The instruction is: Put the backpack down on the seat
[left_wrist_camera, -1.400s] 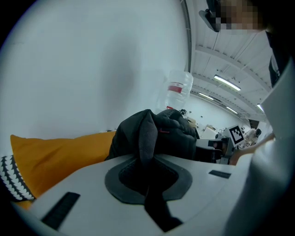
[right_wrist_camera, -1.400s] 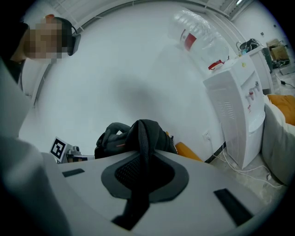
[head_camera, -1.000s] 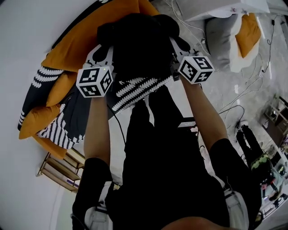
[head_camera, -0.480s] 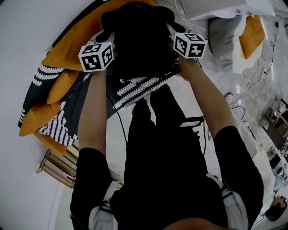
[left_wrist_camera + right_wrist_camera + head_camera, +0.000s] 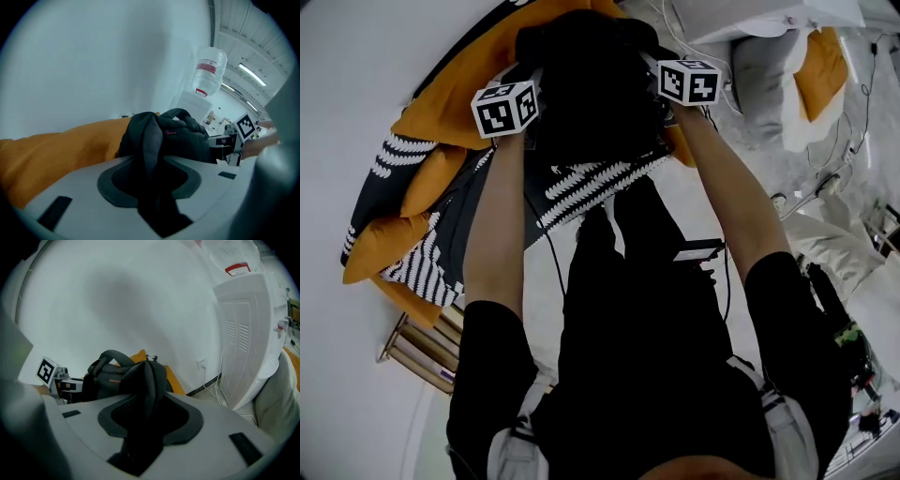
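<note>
A black backpack (image 5: 591,84) rests on the orange seat (image 5: 459,84), against its back cushion. My left gripper (image 5: 530,84) is at the bag's left side and my right gripper (image 5: 661,82) at its right. In the left gripper view a dark shoulder strap (image 5: 152,150) runs down between the jaws of the left gripper (image 5: 154,187); those jaws are opening and stand loose around it. The right gripper view shows the same: the other strap (image 5: 145,390) lies between the opening jaws of the right gripper (image 5: 143,427). The fingertips are hidden in the head view.
Black-and-white striped cushions (image 5: 591,183) lie at the seat's front edge. A grey beanbag with an orange cushion (image 5: 787,75) and floor cables (image 5: 825,178) are to the right. A white water dispenser (image 5: 243,333) stands near the wall. A wooden rack (image 5: 422,352) is at lower left.
Both grippers and the backpack moved away from me, farther onto the orange seat. The marker cubes have tilted, and the bag now sits lower against the cushion.
</note>
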